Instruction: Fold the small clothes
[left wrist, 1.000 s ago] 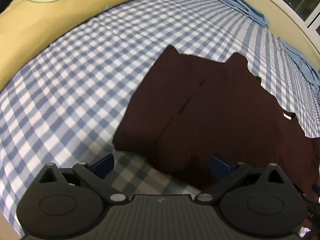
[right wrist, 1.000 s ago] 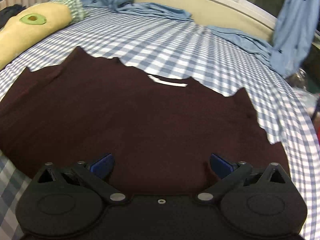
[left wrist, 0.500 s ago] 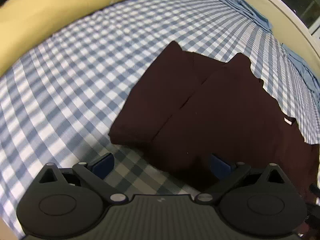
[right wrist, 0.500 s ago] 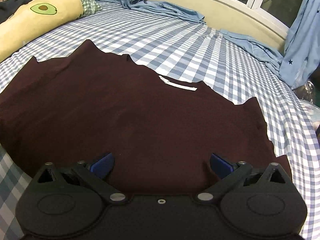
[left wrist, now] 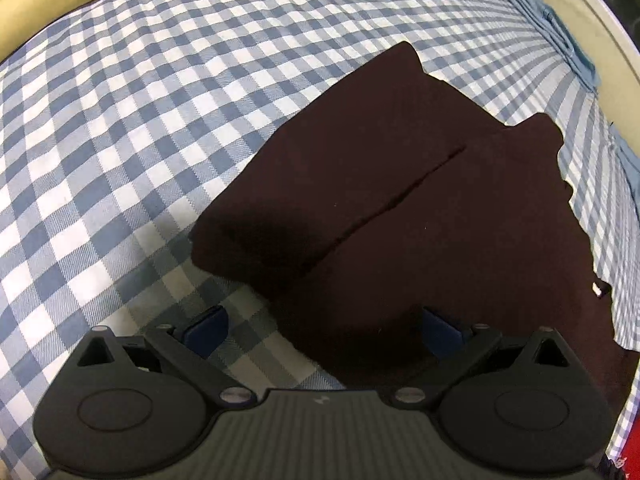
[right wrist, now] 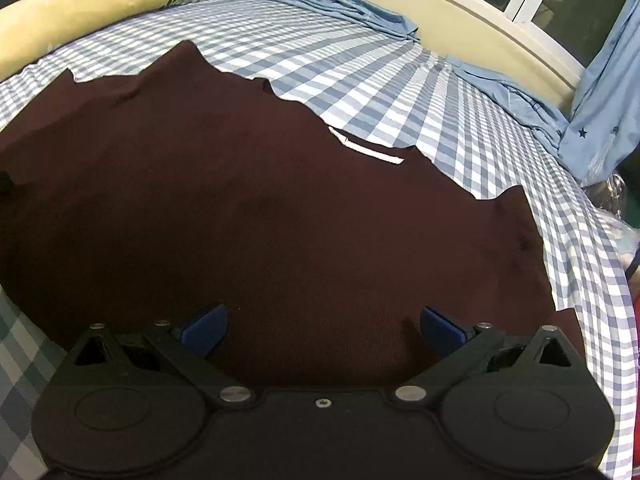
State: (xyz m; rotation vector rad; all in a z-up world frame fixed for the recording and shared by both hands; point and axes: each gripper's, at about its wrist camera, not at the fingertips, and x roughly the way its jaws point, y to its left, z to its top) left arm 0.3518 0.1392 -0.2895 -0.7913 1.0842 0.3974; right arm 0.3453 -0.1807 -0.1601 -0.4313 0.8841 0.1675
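Left gripper [left wrist: 322, 330]: jaws spread wide, nothing held; hovering low over the near left corner of the garment, one blue pad [left wrist: 205, 334] over bare sheet, the other over cloth.

Dark maroon shirt [right wrist: 256, 216]: spread flat on the checked bed sheet [left wrist: 120, 128], white neck label [right wrist: 366, 146] at the far edge. Left sleeve [left wrist: 332, 168] already turned in over the body in the left wrist view, its edge showing as a straight seam line. Right side not yet folded, by the look of the right wrist view.

Right gripper [right wrist: 324, 330]: jaws likewise wide apart, empty; poised above the near hem, both pads over cloth.

Step in hand, as judged: taking hold of the hem at two corners for the next fold. Advice: pinch through all layers at the corner, left pad sliding under the edge from the sheet side; matched height on both sides; cloth kept taut during lift to avoid disturbing the folded sleeve.

Avocado pillow [right wrist: 80, 4], blue fabric [right wrist: 344, 8]: far edge of bed, well apart.
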